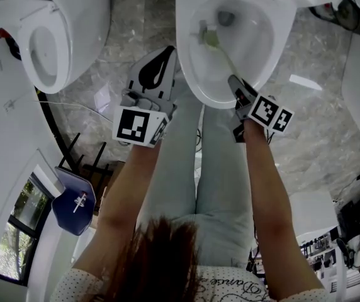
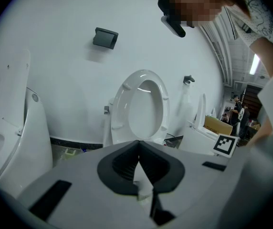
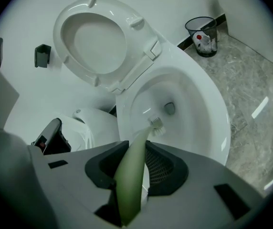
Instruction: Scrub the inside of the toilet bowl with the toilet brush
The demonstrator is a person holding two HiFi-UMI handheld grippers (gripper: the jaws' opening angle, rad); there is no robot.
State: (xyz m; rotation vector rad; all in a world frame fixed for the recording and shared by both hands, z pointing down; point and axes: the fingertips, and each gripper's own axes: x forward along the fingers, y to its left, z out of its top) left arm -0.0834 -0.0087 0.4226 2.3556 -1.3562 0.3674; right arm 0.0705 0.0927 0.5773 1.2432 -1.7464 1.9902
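1. Pale-green toilet brush [image 1: 221, 54] reaches down into the white toilet bowl [image 1: 279, 39]. Its bristle head lies against the inner wall, left of the drain hole and a little nearer.
2. Right gripper [image 1: 235, 85] is clamped on the brush handle, above the bowl's near rim on the right side.
3. Left gripper [image 1: 163, 56] has its jaws closed together with nothing between them. It is held just beside the bowl's near-left rim, outside the bowl.
4. Seat [image 3: 91, 42] stands raised at the far side of the bowl.
5. Grey marble floor [image 1: 104, 55] surrounds the bowl. Another toilet [image 1: 48, 36] stands to the left, and a mesh waste bin [image 3: 201, 35] stands at the far right.
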